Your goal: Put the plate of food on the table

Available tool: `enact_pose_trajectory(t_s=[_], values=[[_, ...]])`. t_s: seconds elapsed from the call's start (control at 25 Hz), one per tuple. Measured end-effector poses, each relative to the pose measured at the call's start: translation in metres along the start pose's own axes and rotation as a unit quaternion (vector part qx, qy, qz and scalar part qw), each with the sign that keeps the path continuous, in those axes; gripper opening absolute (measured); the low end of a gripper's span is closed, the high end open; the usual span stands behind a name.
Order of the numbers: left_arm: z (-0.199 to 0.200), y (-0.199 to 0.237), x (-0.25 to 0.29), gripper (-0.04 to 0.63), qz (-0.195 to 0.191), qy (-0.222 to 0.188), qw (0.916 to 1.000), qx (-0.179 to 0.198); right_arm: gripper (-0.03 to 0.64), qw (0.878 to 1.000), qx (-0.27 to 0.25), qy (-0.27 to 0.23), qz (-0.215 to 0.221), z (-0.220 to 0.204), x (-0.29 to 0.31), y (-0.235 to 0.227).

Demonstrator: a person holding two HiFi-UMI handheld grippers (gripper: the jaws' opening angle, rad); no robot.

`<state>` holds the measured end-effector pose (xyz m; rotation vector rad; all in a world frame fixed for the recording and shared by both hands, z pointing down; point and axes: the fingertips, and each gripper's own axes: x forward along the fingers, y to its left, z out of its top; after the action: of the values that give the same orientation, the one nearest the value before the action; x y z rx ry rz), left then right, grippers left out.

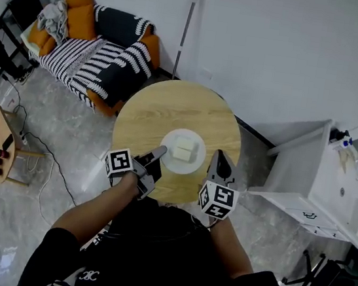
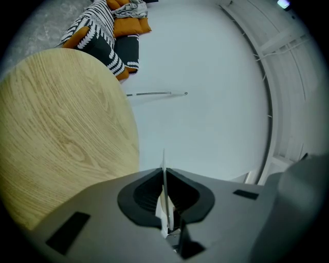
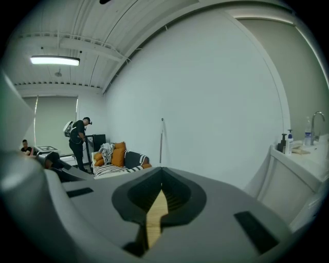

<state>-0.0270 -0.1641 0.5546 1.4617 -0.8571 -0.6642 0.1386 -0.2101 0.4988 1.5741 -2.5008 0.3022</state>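
- The rim of the plate (image 1: 189, 167) is pinched by the left gripper (image 1: 160, 151), resting on the surface (image 1: 164, 107).
- Nothing is held by the right gripper (image 1: 220, 158); its jaws are narrowly parted, right of the plate.

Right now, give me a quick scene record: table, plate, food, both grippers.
table: round, light wood
plate: white, over the table's near side; whether it is resting or just above the table, cannot tell
food: pale blocks on the plate
left gripper: shut on the plate's left rim
right gripper: right of the plate and apart from it; jaws a narrow gap apart, nothing between them
surroundings: orange and striped sofa beyond the table
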Motion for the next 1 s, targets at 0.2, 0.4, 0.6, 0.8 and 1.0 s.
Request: enact_pose_trajectory(t_s=[0.2, 0.4, 0.6, 0.8, 1.0], values=[[0.008, 0.009, 0.000, 0.020, 0.011, 0.004, 0.9999, 0.004, 0.008, 1.000, -0.004, 0.005, -0.001, -0.003, 0.006, 0.003], [0.020, 0.009, 0.009, 0.020, 0.011, 0.011, 0.9999, 0.006, 0.008, 1.000, -0.007, 0.005, -0.010, 0.000, 0.014, 0.002], [0.030, 0.011, 0.020, 0.020, 0.016, 0.021, 0.9996, 0.012, 0.008, 1.000, -0.018, 0.003, -0.020, 0.004, 0.024, 0.001], [0.042, 0.012, 0.022, 0.020, 0.017, 0.023, 0.9994, 0.020, 0.008, 1.000, -0.018, 0.006, -0.021, 0.007, 0.037, 0.007], [0.057, 0.017, 0.016, 0.020, 0.016, 0.028, 0.9992, 0.024, 0.008, 1.000, -0.017, 0.009, -0.023, 0.009, 0.047, 0.020]])
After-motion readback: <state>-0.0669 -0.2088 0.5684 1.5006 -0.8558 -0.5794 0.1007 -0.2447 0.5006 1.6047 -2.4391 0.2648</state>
